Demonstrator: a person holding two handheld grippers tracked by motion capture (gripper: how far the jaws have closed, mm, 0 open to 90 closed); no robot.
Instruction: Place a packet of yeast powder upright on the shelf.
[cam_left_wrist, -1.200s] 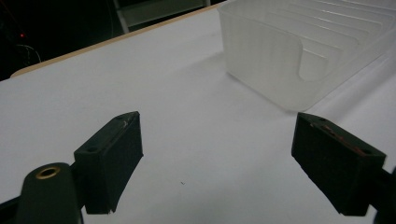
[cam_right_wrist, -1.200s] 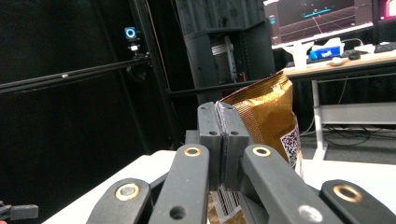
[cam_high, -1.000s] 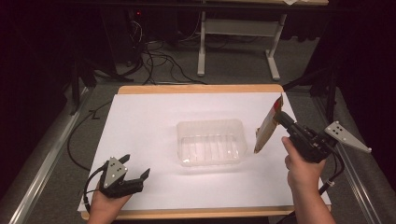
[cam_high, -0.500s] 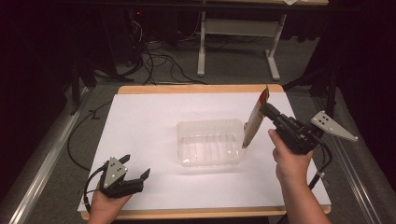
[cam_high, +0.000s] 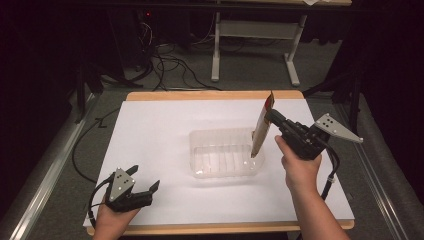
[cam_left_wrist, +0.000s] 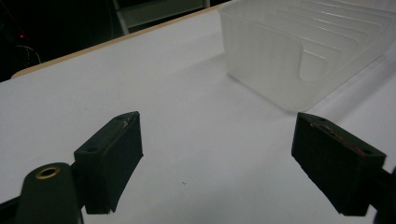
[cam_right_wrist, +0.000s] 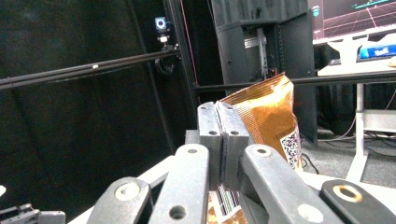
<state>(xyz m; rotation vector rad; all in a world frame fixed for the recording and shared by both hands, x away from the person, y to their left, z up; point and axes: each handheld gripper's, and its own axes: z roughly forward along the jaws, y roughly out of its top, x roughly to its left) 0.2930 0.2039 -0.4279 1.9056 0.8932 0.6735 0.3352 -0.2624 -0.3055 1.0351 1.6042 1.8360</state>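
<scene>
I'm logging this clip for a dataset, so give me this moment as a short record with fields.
right gripper: shut on the snack bag, held upright
snack bag position: lower end over the right end of the clear plastic tray
tray contents: nothing visible inside
left gripper: open, holding nothing, low over the near left of the table

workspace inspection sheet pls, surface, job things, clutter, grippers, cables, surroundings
surface: white table top with a wooden edge, bare around the work.
job's things: clear plastic tray near the middle, nothing seen in it; orange snack bag hanging upright over the tray's right end.
clutter: nothing seen.
grippers: right gripper shut on the snack bag's edge; left gripper open, low at the table's near left corner, holding nothing.
cables: one trails from each gripper; loose black cables on the floor behind the table.
surroundings: dark room, white desk frame beyond the table.
</scene>
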